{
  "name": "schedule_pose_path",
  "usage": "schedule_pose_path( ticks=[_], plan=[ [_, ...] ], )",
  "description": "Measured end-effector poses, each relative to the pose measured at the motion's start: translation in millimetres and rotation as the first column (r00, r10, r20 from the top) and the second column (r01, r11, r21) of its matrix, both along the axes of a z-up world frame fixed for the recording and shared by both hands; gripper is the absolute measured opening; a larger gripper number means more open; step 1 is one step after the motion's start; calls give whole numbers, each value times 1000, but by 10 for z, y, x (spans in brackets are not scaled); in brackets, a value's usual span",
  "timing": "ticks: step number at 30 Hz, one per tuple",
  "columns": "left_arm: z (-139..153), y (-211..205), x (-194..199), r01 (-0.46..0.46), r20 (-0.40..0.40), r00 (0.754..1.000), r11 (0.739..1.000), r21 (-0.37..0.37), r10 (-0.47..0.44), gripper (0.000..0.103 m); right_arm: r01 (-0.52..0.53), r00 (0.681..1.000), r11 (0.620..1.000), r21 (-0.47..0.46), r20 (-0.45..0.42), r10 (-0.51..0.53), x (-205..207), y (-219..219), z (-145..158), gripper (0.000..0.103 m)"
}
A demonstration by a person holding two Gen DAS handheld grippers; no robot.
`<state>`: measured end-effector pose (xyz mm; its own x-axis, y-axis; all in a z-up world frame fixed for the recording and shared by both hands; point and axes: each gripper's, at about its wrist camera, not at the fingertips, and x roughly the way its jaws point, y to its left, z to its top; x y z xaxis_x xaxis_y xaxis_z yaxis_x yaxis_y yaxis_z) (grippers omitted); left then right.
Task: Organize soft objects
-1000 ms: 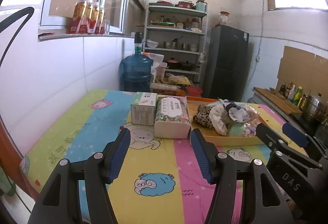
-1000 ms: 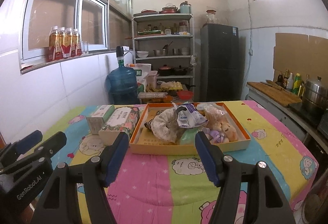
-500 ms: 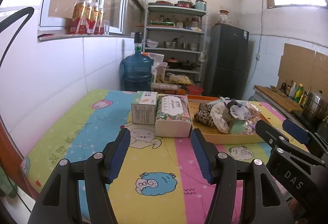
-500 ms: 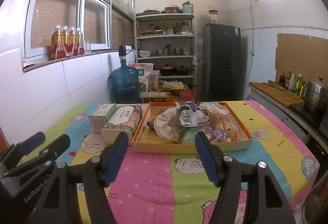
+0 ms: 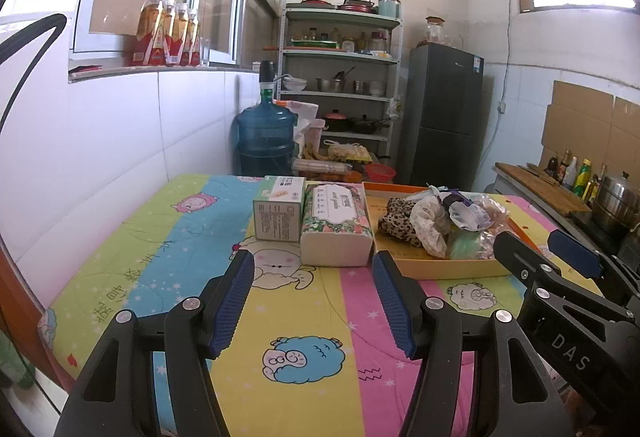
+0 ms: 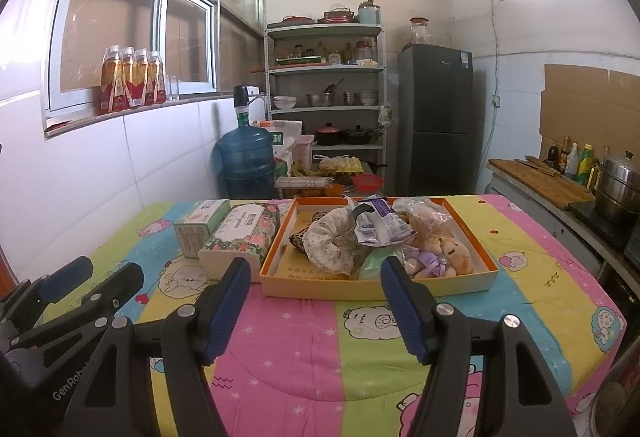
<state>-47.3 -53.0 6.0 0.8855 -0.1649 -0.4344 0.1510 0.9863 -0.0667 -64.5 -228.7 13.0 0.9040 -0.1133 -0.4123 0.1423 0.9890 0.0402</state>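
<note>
An orange tray (image 6: pixel 376 287) (image 5: pixel 440 269) on the quilted table holds soft items: a leopard-print cloth (image 5: pixel 396 223), a floral cloth (image 6: pixel 328 243), a blue-white plastic packet (image 6: pixel 378 227), a bagged plush bear (image 6: pixel 444 249) and a green item (image 6: pixel 372 265). A floral tissue pack (image 5: pixel 336 225) (image 6: pixel 240 237) and a green-white box (image 5: pixel 278 215) (image 6: pixel 200 227) stand left of the tray. My left gripper (image 5: pixel 314 301) is open and empty, short of the tissue pack. My right gripper (image 6: pixel 316 303) is open and empty, short of the tray.
The table has a colourful cartoon quilt (image 5: pixel 304 317). A blue water jug (image 5: pixel 264 141), a metal shelf (image 6: pixel 326 97) and a dark fridge (image 6: pixel 436 121) stand behind. A counter with bottles and a steel pot (image 6: pixel 618 181) is at the right. A white tiled wall runs along the left.
Both grippers have drawn back slightly from the table items and stay open; nothing on the table has moved.
</note>
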Motion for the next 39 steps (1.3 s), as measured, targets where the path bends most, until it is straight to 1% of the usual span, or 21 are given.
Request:
schedule_pose_path(
  ticks=[22,30,39],
  plan=[
    [-9,-13,12,3,-3,1000,1000,0,-3,63,-5,1000,1000,3,-5,5,43,30,-27,67],
    [-79,-28,17,10,-7,1000,1000,1,-10,63,-8,1000,1000,6,-7,8,44,59,-50,67],
    [-79,-34,14,10,-8,1000,1000,2,-10,63,-10,1000,1000,8,-9,10,36,71,-62,67]
  ],
)
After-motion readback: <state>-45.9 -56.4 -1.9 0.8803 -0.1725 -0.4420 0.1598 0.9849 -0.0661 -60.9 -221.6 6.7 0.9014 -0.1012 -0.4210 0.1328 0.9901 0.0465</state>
